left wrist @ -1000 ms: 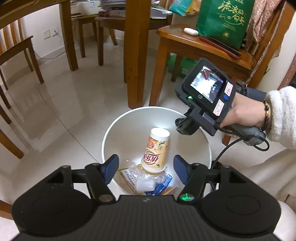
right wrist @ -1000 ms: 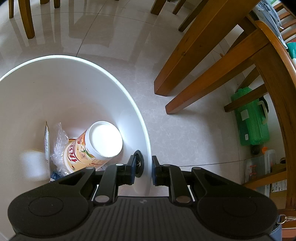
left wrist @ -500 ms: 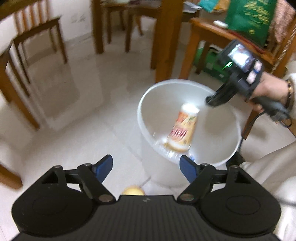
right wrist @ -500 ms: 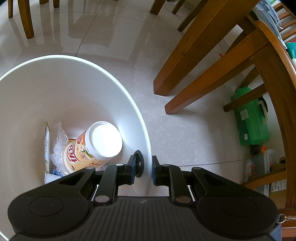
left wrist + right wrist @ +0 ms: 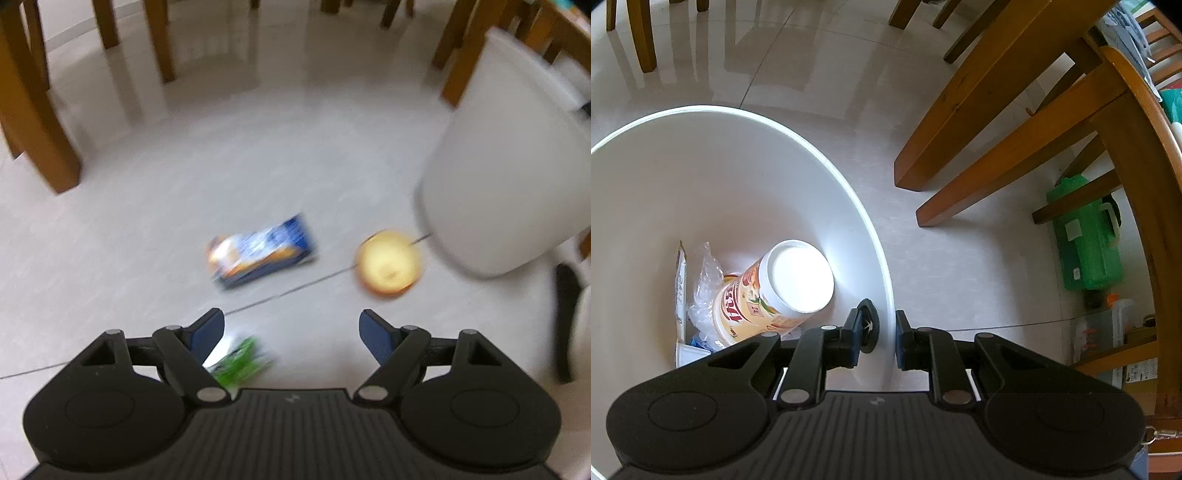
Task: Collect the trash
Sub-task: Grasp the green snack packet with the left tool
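Honestly, no writing reads cleanly from my seat: the cup (image 5: pixel 768 291) in the bin (image 5: pixel 746 155) carries red lettering on a cream and orange label, too skewed to make out, and the narrow white packet (image 5: pixel 679 284) beside it has print too small to read.

On my right wrist view, the bin is white and round, and it holds the cup lying tilted with its white lid up, crinkled clear plastic (image 5: pixel 705 291) against the cup's left side, the packet standing along the wall further left, and scraps of blue and white under them. My right gripper (image 5: pixel 876 338) has its fingers nearly closed on the bin's wall just below the rim, one finger inside and one outside; a small black fitting sits on the wall just ahead of the inner finger. A green jug (image 5: pixel 1086 247) stands on the floor (image 5: pixel 960 266) well right of the fingers, under wooden furniture.

My left wrist view is blurred. My left gripper (image 5: pixel 291 332) has its fingers spread wide with nothing between them. Ahead of them on the floor lies a blue and orange wrapper (image 5: pixel 258 251), its print unreadable. Ahead of the right finger sits a yellow round thing (image 5: pixel 388 262), near the bin's outer wall. A green scrap (image 5: pixel 240 360) lies just beside the left finger.
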Tool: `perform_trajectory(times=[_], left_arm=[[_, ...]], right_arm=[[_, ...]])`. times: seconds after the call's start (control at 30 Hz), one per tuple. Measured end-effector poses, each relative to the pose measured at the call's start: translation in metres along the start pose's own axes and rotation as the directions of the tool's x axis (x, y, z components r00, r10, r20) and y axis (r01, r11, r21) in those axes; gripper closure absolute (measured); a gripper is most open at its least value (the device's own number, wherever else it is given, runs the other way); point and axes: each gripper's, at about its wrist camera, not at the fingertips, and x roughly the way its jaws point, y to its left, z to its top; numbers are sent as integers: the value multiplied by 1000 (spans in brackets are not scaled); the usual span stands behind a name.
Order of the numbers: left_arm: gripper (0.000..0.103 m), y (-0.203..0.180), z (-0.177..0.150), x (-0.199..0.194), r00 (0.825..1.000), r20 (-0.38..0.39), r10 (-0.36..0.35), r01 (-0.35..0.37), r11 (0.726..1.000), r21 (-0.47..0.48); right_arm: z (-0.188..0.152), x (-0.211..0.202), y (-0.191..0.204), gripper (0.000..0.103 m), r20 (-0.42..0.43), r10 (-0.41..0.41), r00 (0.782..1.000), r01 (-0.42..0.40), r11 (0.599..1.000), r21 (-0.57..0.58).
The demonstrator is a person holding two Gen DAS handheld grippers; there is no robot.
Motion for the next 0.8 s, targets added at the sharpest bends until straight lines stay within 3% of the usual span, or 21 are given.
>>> perform_trajectory(times=[0.23, 0.4, 0.53, 0.67, 0.8], left_arm=[[23, 27, -27, 49, 997, -72, 42, -48, 996, -77], [23, 35, -23, 69, 995, -86, 51, -62, 990, -127], [23, 34, -27, 80, 987, -148, 59, -79, 988, -132], [24, 34, -39, 86, 978, -208, -4, -34, 983, -181], [28, 29, -46, 83, 982, -190, -24, -14, 980, -198]], right_arm=[[1, 0, 1, 82, -4, -6, 1000, 6, 1000, 1], [0, 0, 2, 81, -5, -12, 1000, 12, 1000, -1], [0, 0, 2, 81, -5, -12, 1000, 12, 1000, 0], [0, 0, 2, 81, -5, -12, 1000, 12, 1000, -1], [0, 0, 2, 81, -5, -12, 1000, 12, 1000, -2]])
